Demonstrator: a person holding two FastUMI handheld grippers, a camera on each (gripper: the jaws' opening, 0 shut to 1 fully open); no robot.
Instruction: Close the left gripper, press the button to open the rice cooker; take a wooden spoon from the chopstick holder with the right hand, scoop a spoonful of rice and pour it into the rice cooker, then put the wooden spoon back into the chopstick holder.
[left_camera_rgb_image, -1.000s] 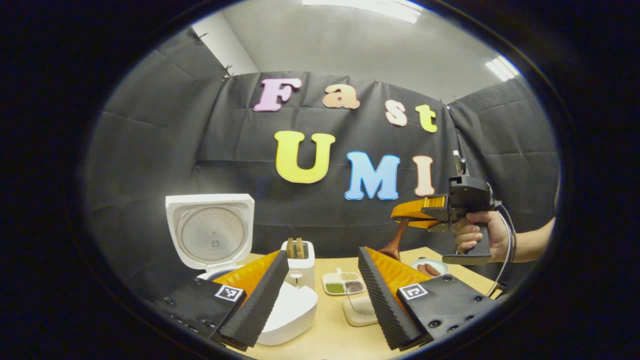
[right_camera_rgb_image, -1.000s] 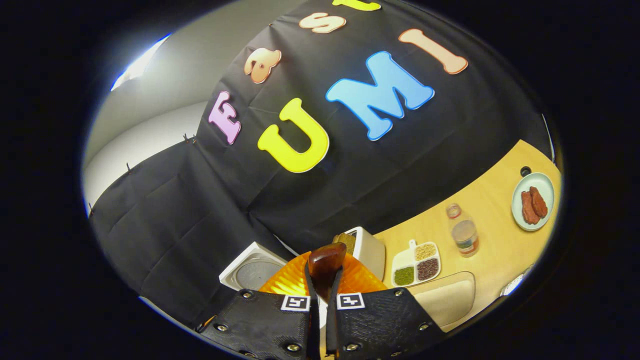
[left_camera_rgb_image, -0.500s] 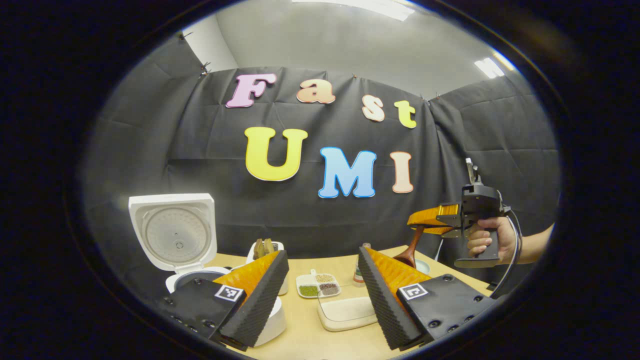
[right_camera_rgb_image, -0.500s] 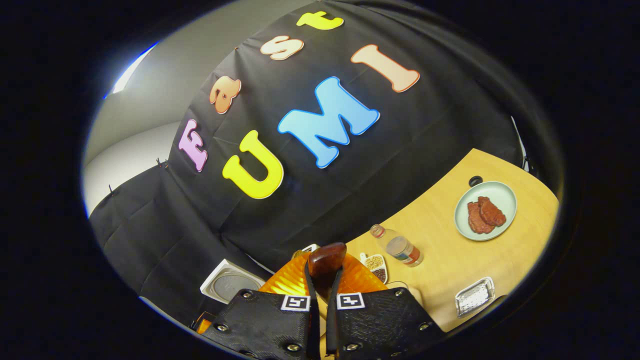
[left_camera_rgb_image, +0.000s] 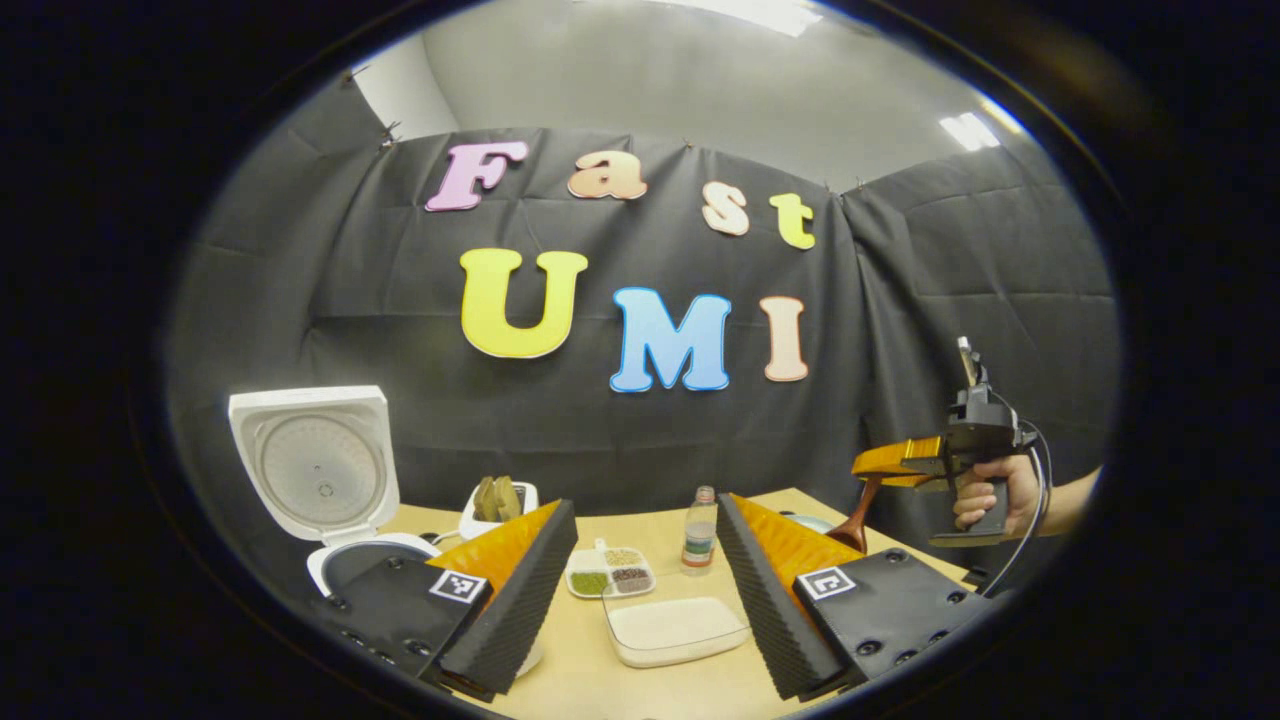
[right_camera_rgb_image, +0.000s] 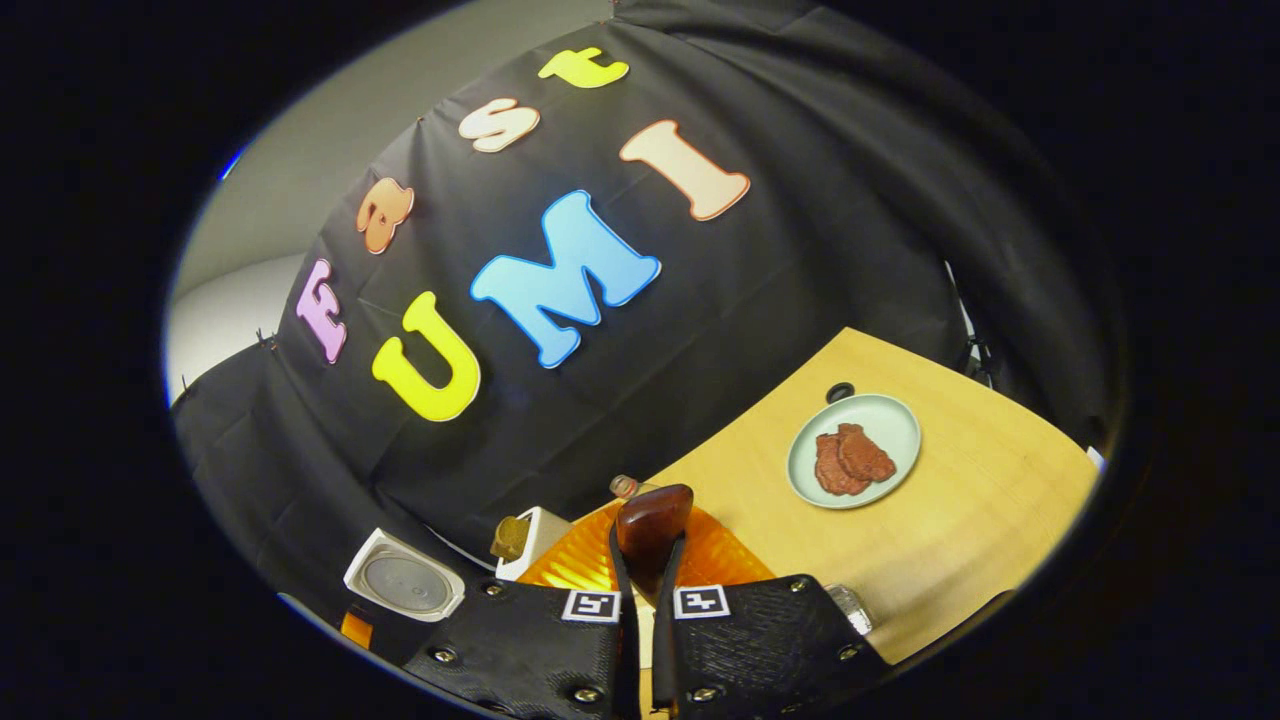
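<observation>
My left gripper (left_camera_rgb_image: 640, 590) had its jaws wide apart with nothing between them, above the pale wooden table (left_camera_rgb_image: 640, 690). My right gripper (right_camera_rgb_image: 645, 600) had its jaws closed on the dark brown wooden spoon (right_camera_rgb_image: 652, 525), which rose between the black ribbed fingers (right_camera_rgb_image: 740, 620).

From the left gripper view I saw the white rice cooker (left_camera_rgb_image: 330, 500) at the left with its lid standing open. Just beside it stood the white chopstick holder (left_camera_rgb_image: 497, 505) with wooden utensil tops showing. A shallow white tray of rice (left_camera_rgb_image: 675, 628) lay in the gap between my left jaws, with a small four-part dish of beans and grains (left_camera_rgb_image: 608, 577) and a clear plastic bottle (left_camera_rgb_image: 699, 527) behind it. At the far right a hand (left_camera_rgb_image: 990, 495) held the right gripper well above the table, the spoon hanging down from it with its bowl low.

The right gripper view alone showed a pale green plate with two reddish-brown meat pieces (right_camera_rgb_image: 853, 462) on the table.

In that view the cooker and holder were small and partly cut off by my own fingers. I could not tell whether the spoon's bowl held any rice.
</observation>
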